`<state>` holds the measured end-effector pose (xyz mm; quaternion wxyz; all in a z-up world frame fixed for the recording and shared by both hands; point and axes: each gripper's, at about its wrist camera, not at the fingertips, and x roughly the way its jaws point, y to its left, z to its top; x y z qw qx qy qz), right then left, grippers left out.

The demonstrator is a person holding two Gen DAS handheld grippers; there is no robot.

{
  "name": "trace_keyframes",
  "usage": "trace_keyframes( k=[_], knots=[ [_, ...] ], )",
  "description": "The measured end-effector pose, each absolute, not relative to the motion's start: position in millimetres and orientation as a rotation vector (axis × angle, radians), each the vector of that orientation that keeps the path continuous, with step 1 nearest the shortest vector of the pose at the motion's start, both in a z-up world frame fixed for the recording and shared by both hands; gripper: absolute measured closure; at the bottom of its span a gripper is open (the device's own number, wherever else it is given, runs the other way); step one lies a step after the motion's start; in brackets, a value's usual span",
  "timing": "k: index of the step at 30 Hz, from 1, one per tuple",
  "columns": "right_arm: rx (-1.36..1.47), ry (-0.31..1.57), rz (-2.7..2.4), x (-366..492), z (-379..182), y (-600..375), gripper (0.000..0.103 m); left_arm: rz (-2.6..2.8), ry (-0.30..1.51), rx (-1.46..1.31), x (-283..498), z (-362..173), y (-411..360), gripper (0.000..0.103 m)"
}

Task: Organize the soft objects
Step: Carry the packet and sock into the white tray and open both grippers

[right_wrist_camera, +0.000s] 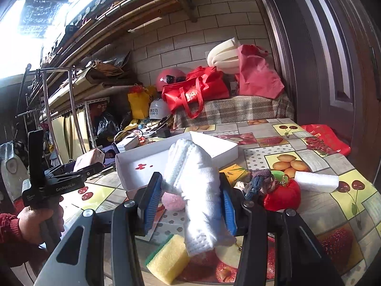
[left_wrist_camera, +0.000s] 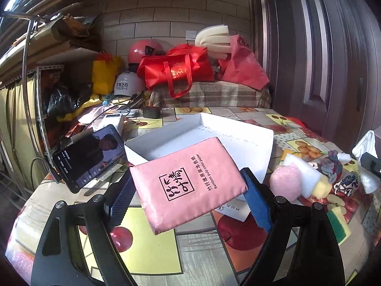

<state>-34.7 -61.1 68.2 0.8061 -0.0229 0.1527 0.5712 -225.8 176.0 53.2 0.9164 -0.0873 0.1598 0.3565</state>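
Plainly, both grippers carried something soft, lifted clear of the table.

Left jaws: the left gripper (left_wrist_camera: 188,199) was clenched on a pink tissue pack (left_wrist_camera: 188,186), blue pads pressing its two short edges; the pack sat tilted, the label facing up, likely gripped by the ends so the flat face could go down into the box.

Right jaws: the right gripper (right_wrist_camera: 189,202) was clenched on a rolled white cloth (right_wrist_camera: 195,190), squeezed at its middle so both ends stuck out past the pads, one up, one drooping.

Just ahead of both jaws: an open white box (left_wrist_camera: 166,140), apparently empty apart from some red marks on its floor, judged to be the place both things were headed.

Below the right jaws: a yellow sponge (right_wrist_camera: 167,259) lay on the table, untouched.

Right of the right jaws: a scrunchie (right_wrist_camera: 258,181), a red plush (right_wrist_camera: 283,196) and a white foam block (right_wrist_camera: 316,181), all loose, waiting.

Right of the left jaws: a pink pompom (left_wrist_camera: 284,183) beside white foam.

Left of the left jaws: a phone (left_wrist_camera: 89,157) propped up, out of the way.

Judgement: early in the sorting; most soft things were still outside the box.
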Motion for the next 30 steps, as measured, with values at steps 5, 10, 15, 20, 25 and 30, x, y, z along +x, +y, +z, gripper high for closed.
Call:
trace_keyframes(
  k=[5, 10, 15, 20, 25, 30],
  knots=[
    [-0.071, 0.355, 1.276, -53, 65, -31, 0.056, 0.762, 0.316, -0.147, -221, 53, 188, 0.017],
    [-0.094, 0.399, 1.307, -72, 58, -1, 0.056, 0.775, 0.311, -0.13, -212, 54, 203, 0.017],
    [-0.155, 0.384, 1.318, -92, 56, 23, 0.056, 0.777, 0.307, -0.139, -203, 54, 218, 0.017],
    [-0.166, 0.421, 1.309, -91, 49, 49, 0.056, 0.801, 0.289, -0.168, -198, 56, 235, 0.017],
    [-0.129, 0.412, 1.254, -80, 48, 62, 0.056, 0.8, 0.295, -0.155, -185, 56, 245, 0.017],
    [-0.126, 0.375, 1.205, -71, 51, 75, 0.056, 0.767, 0.317, -0.147, -169, 56, 252, 0.017]
  ],
)
